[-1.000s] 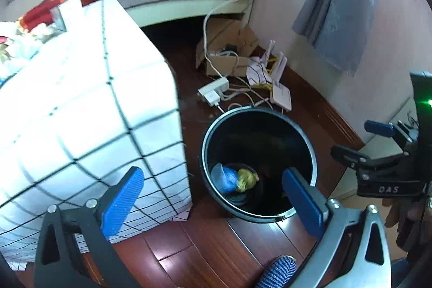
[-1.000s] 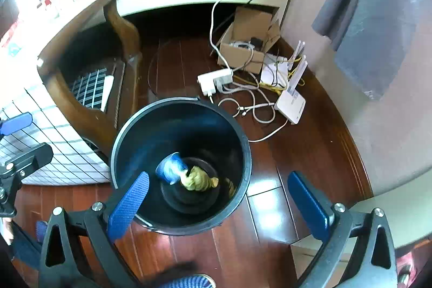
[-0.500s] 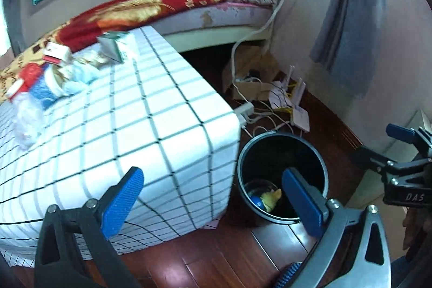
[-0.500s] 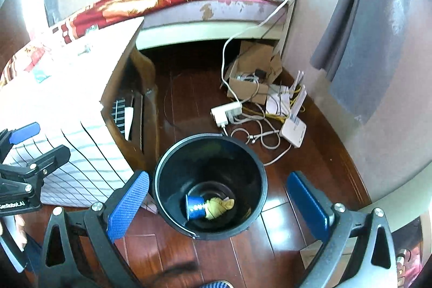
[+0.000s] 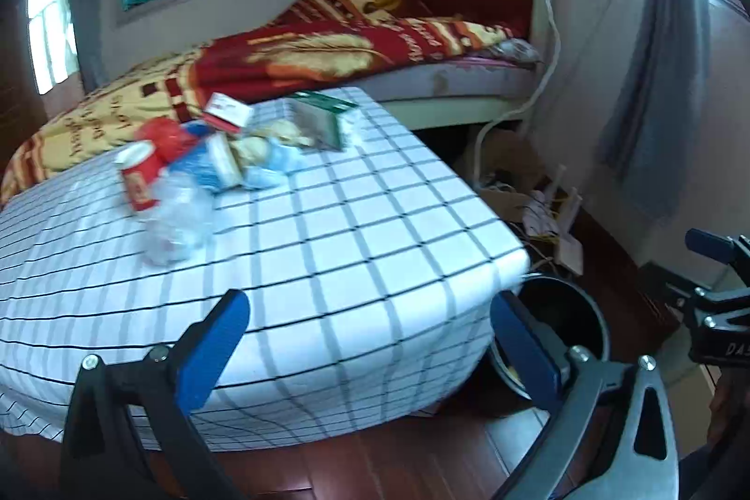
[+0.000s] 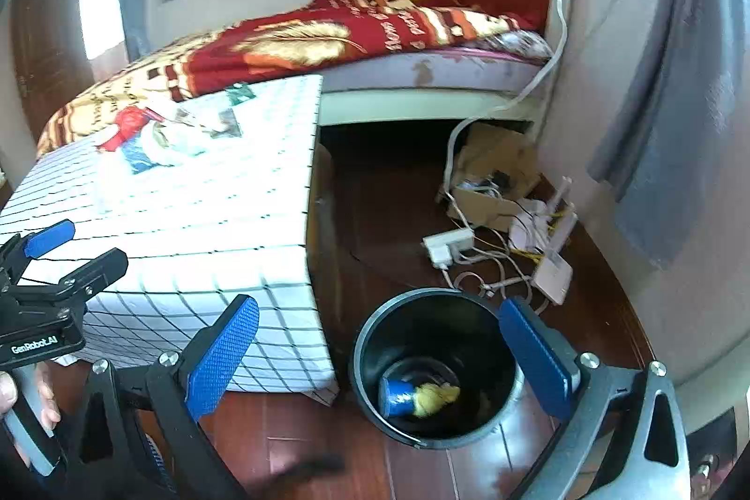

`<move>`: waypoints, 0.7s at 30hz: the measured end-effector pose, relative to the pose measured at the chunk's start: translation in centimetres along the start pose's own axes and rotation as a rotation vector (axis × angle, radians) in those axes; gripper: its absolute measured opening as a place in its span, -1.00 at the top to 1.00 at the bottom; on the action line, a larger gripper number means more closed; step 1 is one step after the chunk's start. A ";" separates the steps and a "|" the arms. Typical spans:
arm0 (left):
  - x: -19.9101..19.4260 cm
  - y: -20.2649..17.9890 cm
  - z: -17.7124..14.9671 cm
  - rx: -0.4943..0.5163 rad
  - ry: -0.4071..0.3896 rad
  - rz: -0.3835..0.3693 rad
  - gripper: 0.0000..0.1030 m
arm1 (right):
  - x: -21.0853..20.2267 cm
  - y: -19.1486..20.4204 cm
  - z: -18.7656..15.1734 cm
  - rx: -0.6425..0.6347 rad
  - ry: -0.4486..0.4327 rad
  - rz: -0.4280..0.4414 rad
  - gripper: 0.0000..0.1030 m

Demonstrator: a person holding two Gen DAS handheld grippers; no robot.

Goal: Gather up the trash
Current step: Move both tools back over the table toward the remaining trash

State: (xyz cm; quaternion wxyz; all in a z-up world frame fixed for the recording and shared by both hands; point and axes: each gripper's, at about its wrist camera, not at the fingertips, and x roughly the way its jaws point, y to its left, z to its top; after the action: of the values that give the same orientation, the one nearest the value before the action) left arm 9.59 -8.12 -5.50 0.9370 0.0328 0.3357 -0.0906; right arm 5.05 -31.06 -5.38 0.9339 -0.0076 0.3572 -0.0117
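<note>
Left gripper (image 5: 370, 340) wide open, empty, right gripper (image 6: 379, 354) likewise, bin (image 6: 436, 369) holding apparently crumpled trash.

We count one table (image 5: 356, 228) carrying one clear plastic bottle (image 5: 176, 219), one red can (image 5: 138, 176) and two small boxes (image 5: 227, 111) (image 5: 323, 118). One black bin (image 6: 436, 364) holds two pieces of trash: one blue cup (image 6: 397, 397) and one yellow wad (image 6: 436, 397). We see one bed (image 6: 375, 31), one cardboard box (image 6: 492, 176) and one power strip (image 6: 447, 247).

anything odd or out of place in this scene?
Yes: litter heaped on the white checked tablecloth, including a tipped red paper cup and a crumpled clear plastic bottle. Cables and a white power strip sprawl across the floor.
</note>
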 end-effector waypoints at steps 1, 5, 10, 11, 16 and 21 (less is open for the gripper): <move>-0.2 0.6 0.0 -0.009 -0.004 0.015 -1.00 | 0.0 0.8 0.3 -0.010 -0.007 0.007 -1.00; -0.7 3.5 0.0 -0.072 -0.014 0.046 -1.00 | -0.2 3.2 1.3 -0.045 -0.026 0.041 -1.00; -0.7 7.1 0.1 -0.135 -0.025 0.088 -1.00 | -0.1 6.0 2.4 -0.080 -0.054 0.082 -1.00; -0.7 7.8 0.0 -0.141 -0.026 0.094 -1.00 | 0.0 6.4 2.7 -0.083 -0.057 0.089 -1.00; 0.5 10.5 0.2 -0.152 -0.025 0.154 -0.99 | 1.2 8.6 4.1 -0.104 -0.071 0.126 -1.00; 2.7 12.9 0.6 -0.178 0.002 0.179 -0.90 | 3.2 10.8 5.7 -0.131 -0.071 0.153 -1.00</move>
State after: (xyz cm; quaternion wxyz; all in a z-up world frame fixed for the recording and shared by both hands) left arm 14.49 4.07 -6.75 0.9403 -0.0207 0.3389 0.0236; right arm 11.43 -20.27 -3.52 0.9417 -0.0416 0.3233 0.0832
